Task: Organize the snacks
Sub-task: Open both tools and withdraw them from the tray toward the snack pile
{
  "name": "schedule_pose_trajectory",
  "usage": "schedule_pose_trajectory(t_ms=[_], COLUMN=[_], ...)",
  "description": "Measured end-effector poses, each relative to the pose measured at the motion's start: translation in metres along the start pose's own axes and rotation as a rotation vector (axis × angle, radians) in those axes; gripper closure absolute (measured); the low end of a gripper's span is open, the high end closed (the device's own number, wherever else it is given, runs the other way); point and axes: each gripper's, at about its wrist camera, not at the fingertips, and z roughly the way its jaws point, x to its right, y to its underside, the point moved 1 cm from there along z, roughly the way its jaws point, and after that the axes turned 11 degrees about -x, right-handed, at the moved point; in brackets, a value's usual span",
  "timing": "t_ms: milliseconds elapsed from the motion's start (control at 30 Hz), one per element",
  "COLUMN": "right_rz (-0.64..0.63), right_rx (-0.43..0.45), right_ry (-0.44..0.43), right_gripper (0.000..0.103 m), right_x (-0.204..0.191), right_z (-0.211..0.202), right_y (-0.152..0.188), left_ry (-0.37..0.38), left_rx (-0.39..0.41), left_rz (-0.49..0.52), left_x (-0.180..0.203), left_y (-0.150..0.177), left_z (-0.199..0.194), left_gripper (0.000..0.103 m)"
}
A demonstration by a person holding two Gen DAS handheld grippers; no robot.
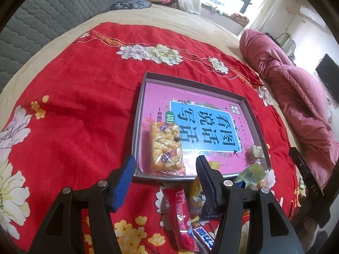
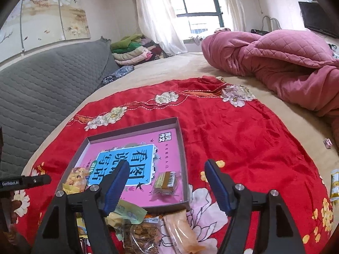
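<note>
A shallow grey box (image 1: pixel 190 80) with a pink printed bottom lies on the red floral cloth (image 1: pixel 84 105). An orange puffed-rice snack pack (image 1: pixel 166 149) lies in its near left corner, and a small brown wrapped cake (image 1: pixel 256 151) lies near its right wall. My left gripper (image 1: pixel 165 180) is open and empty just above the box's near edge. In the right wrist view the box (image 2: pixel 182 148) holds the cake (image 2: pixel 166 182) and the orange pack (image 2: pixel 77 176). My right gripper (image 2: pixel 167 183) is open and empty over the box's near right corner.
Loose snacks lie in front of the box: a red sausage stick (image 1: pixel 180 213), a blue bar (image 1: pixel 203 236), a green pack (image 2: pixel 129 211), an orange pack (image 2: pixel 180 230). A pink quilt (image 2: pixel 286 63) lies at the right. A yellow pack (image 2: pixel 334 183) lies at the cloth's right edge.
</note>
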Motion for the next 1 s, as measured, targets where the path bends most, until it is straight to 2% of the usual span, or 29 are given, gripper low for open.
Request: schedule_pose_trajectory(t_ms=[200,1000], right_rz=[0.014,-0.079], right_rx=[0.017,-0.026], right_ry=[0.005,-0.041], right_gripper=[0.028,0.027], right_x=[0.006,-0.028], right_z=[-0.011,-0.034], right_y=[0.000,0.026], left_ry=[-0.001,-0.006], left_rx=[0.010,-0.009], left_rz=[0.006,0.019], left_x=[0.001,0.001], left_y=[0.003,0.023], left_z=[-0.007,-0.025], left_gripper=[0.041,0.041])
